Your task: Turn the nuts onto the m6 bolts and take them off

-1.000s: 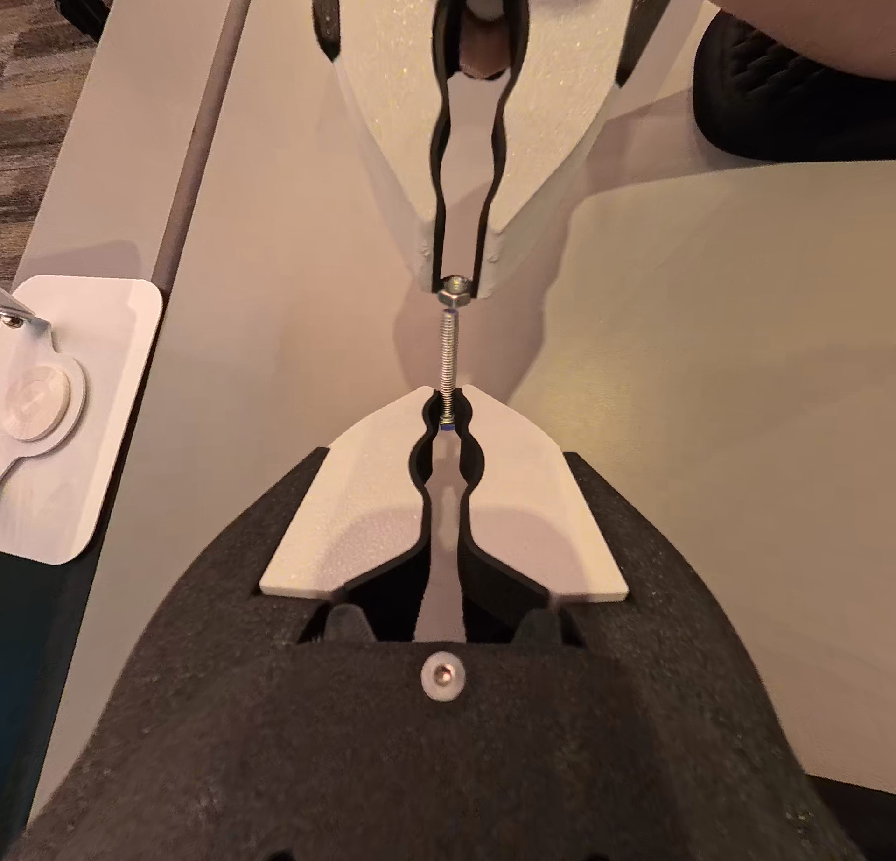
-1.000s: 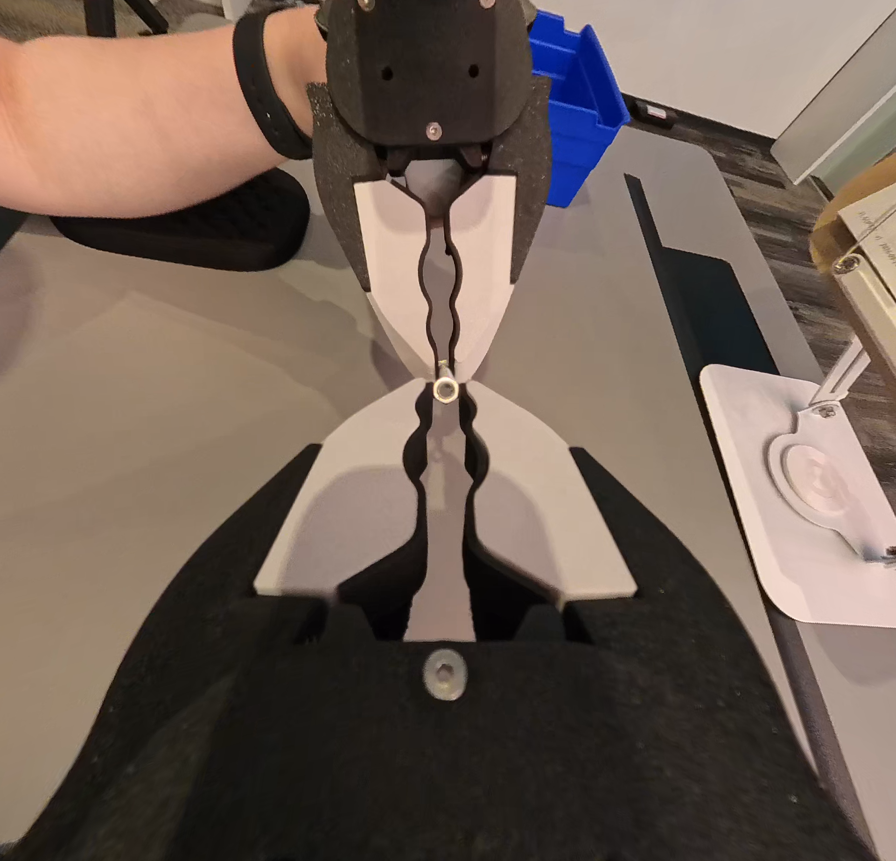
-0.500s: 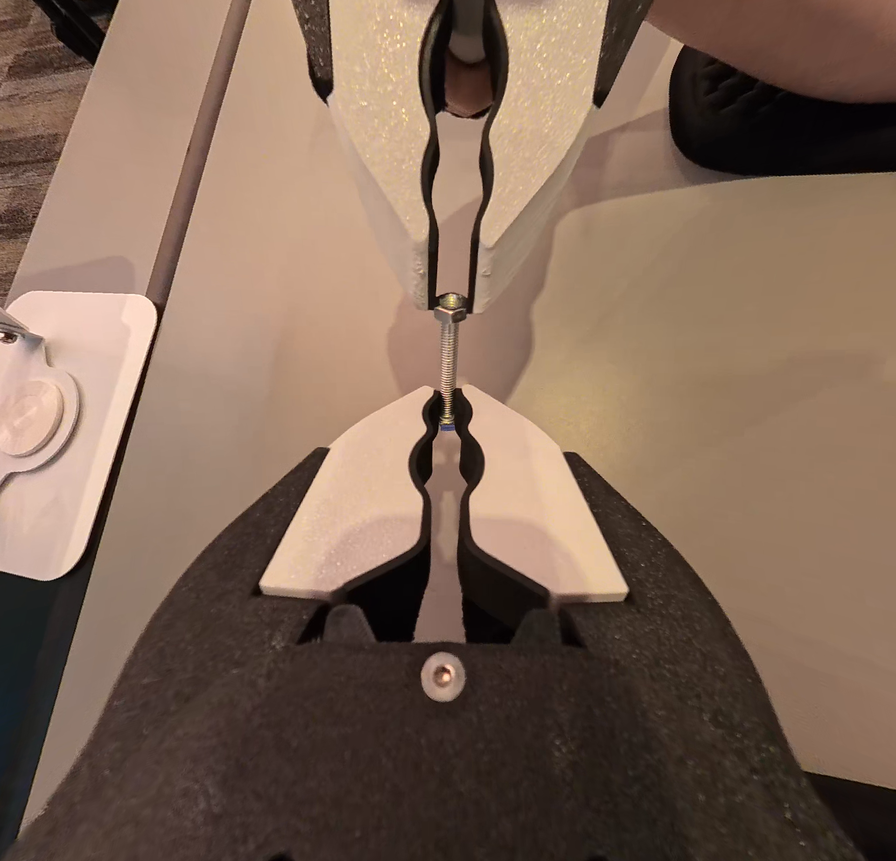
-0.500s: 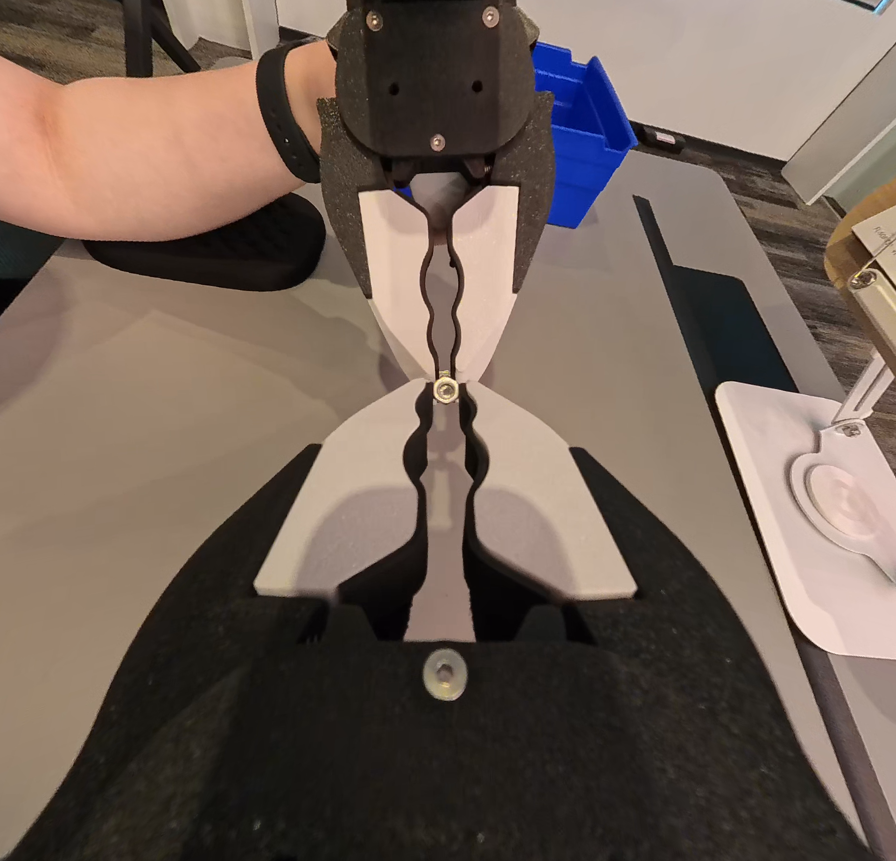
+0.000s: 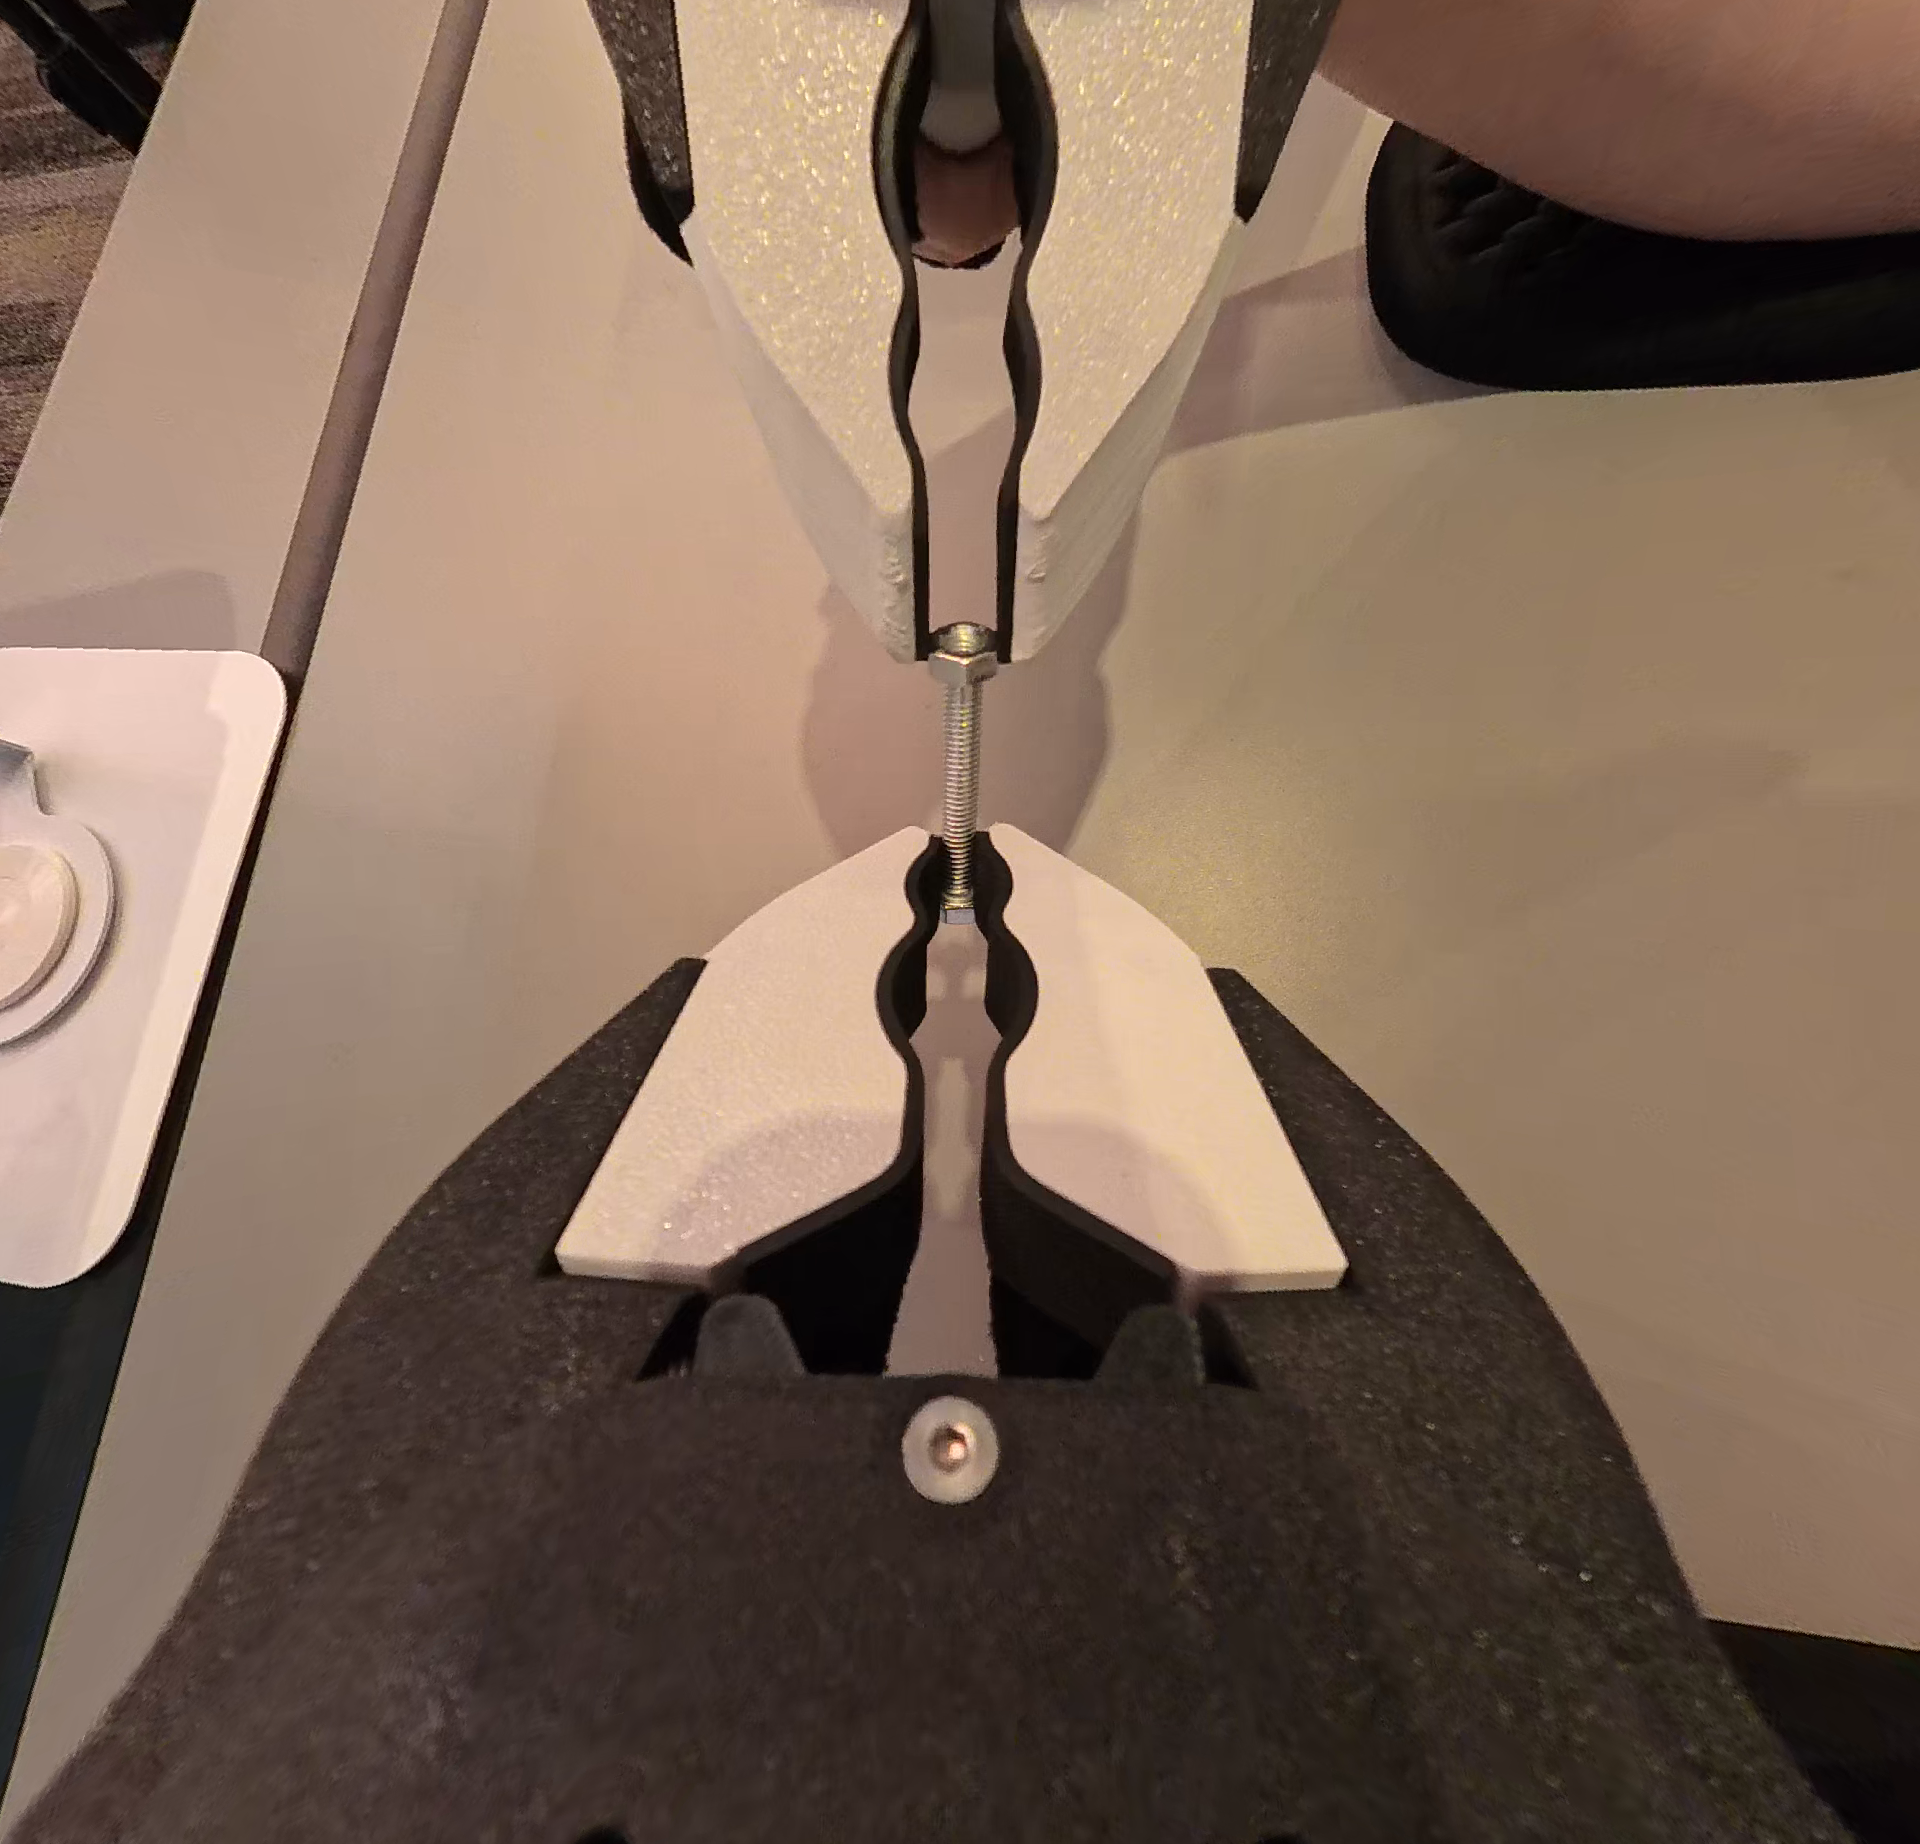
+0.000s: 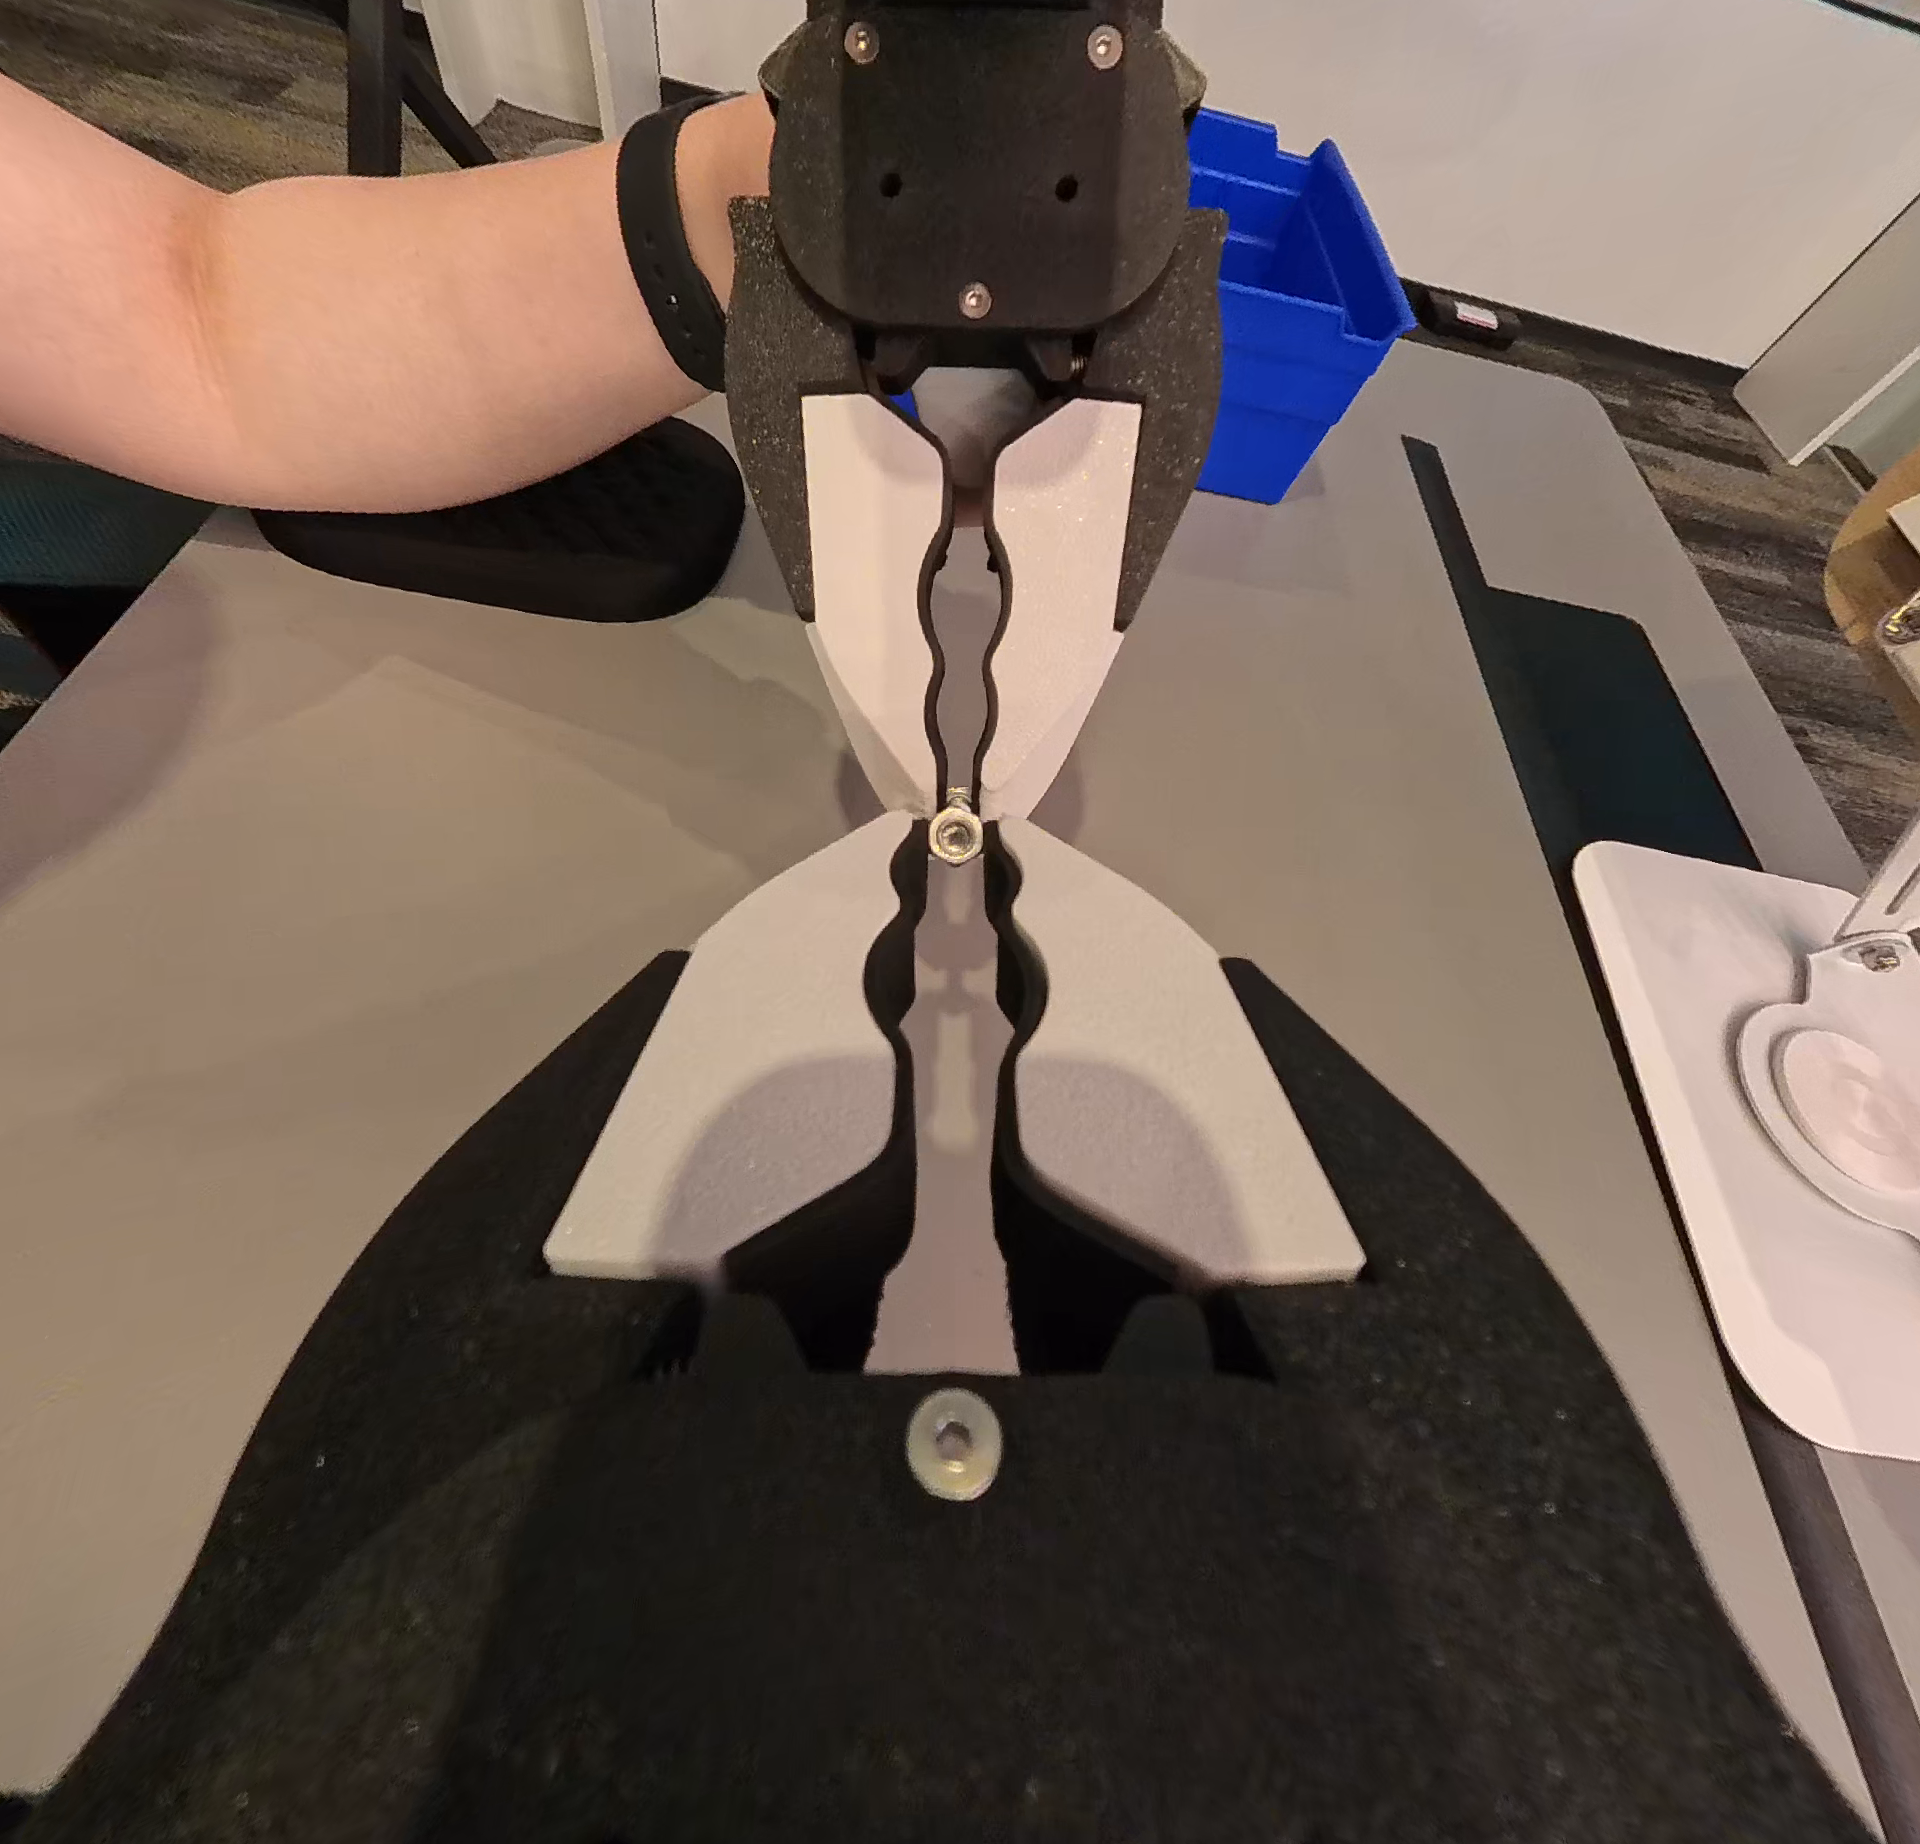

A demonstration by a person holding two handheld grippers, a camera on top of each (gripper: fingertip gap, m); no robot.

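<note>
In the left wrist view my left gripper (image 5: 958, 844) is shut on the head end of a silver threaded bolt (image 5: 958, 755). The bolt points away from it, above the table. My right gripper (image 5: 962, 641) comes in from the top of that view, shut on a silver hex nut (image 5: 962, 664) that sits on the bolt's far tip. In the right wrist view my right gripper (image 6: 956, 830) holds the nut (image 6: 956, 842) end-on at its fingertips. The left gripper (image 6: 962, 792) faces it tip to tip, with the bolt mostly hidden behind the nut.
The grey table (image 6: 416, 859) lies below. A blue bin (image 6: 1288, 340) stands at the far edge and a black padded rest (image 6: 499, 537) lies under a person's forearm (image 6: 364, 319). A white stand base (image 6: 1766, 1119) is at the right, and shows at the left in the left wrist view (image 5: 125, 963). Left and right tips are no more than a few centimetres apart. The black padded rest (image 6: 499, 537) is about 25 cm from both grippers' fingertips.
The right gripper has moved closer with the nut, bringing it from just off the bolt's tip onto the tip. Both grasps have stayed shut.
</note>
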